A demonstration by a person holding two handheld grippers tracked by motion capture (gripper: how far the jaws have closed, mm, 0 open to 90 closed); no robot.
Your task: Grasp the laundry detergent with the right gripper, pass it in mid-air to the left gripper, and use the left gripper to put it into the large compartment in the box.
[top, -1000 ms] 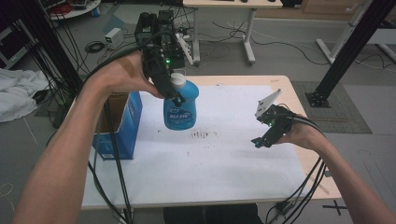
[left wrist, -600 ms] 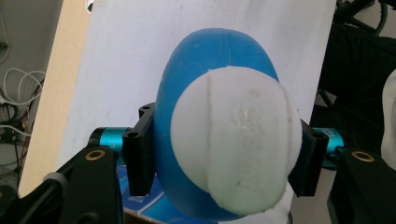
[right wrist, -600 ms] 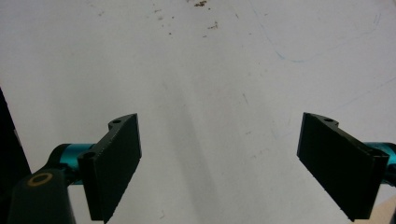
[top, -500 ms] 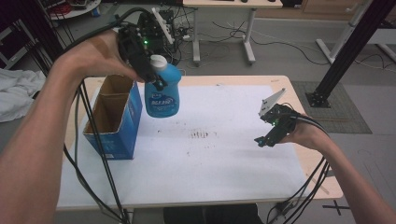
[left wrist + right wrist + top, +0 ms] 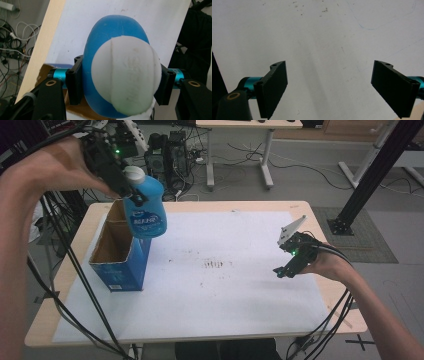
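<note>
A blue bottle (image 5: 146,212) with a white cap (image 5: 134,173) hangs in the air at the far left, above the open blue cardboard box (image 5: 120,255). My left gripper (image 5: 125,187) is shut on the bottle's neck just under the cap. In the left gripper view the white cap (image 5: 126,75) and blue body (image 5: 112,32) sit between the two black jaws, which press on either side. My right gripper (image 5: 283,268) hovers low over the white sheet at the right, open. In the right gripper view its jaws (image 5: 329,87) stand wide apart over bare sheet.
A white sheet (image 5: 210,290) with a brown smudge (image 5: 215,264) covers the wooden table (image 5: 330,285). Cables trail from both grippers over the table's front edge. Desks, computer gear and a black frame stand on the floor behind.
My left gripper has carried the bottle up and to the left, from over the sheet to above the open box. The right gripper has stayed where it was.
</note>
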